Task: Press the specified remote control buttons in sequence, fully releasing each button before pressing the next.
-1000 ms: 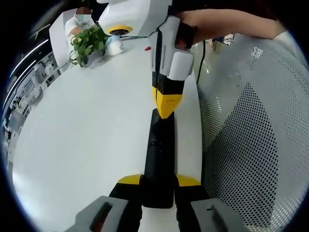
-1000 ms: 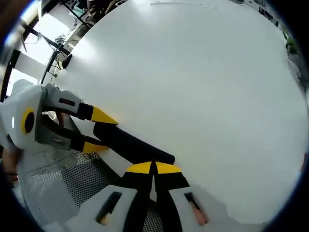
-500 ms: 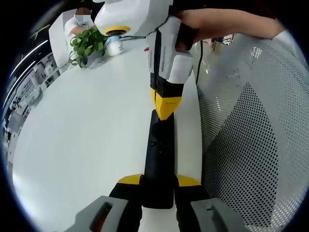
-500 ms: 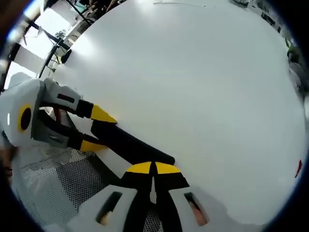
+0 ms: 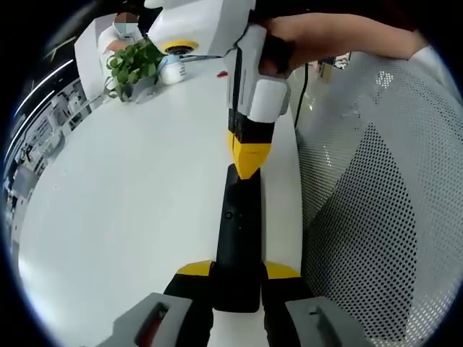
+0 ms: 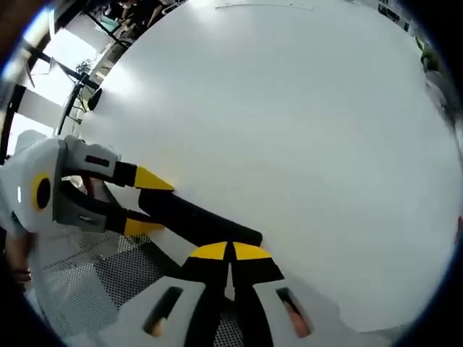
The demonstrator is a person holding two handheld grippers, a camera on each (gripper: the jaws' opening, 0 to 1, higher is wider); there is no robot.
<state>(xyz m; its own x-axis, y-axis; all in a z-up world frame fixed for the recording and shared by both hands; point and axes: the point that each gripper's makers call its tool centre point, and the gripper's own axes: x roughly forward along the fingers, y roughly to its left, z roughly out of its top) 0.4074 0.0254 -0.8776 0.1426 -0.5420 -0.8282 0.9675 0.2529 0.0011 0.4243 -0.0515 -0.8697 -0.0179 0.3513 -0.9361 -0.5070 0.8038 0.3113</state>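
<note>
Little has moved since half a second ago: my right claw's yellow tip sits a touch lower against the far end of the remote, and the left claw has kept its grip unchanged.

Seen from the left gripper view, going left to right: a white tabletop [image 5: 123, 188] spreads across the left side, with a leafy green plant [image 5: 132, 63] at its far edge and a small red item [image 5: 222, 73] lying farther right. At the centre, the long black remote [image 5: 239, 238] lies near the tabletop's right edge. My left claw [image 5: 238, 270] is closed on its near end, one yellow-tipped jaw on each side. My right claw [image 5: 249, 157] comes down from above, jaws pressed together with nothing between them, its tip touching the remote's far end. A hand [image 5: 329, 32] holds that tool. At the right stands a white perforated mesh chair [image 5: 383, 202].

Seen from the right gripper view, the left claw [image 6: 148, 204] clamps the remote [image 6: 199, 219] at left, while the right claw [image 6: 230, 251] rests on its other end.
</note>
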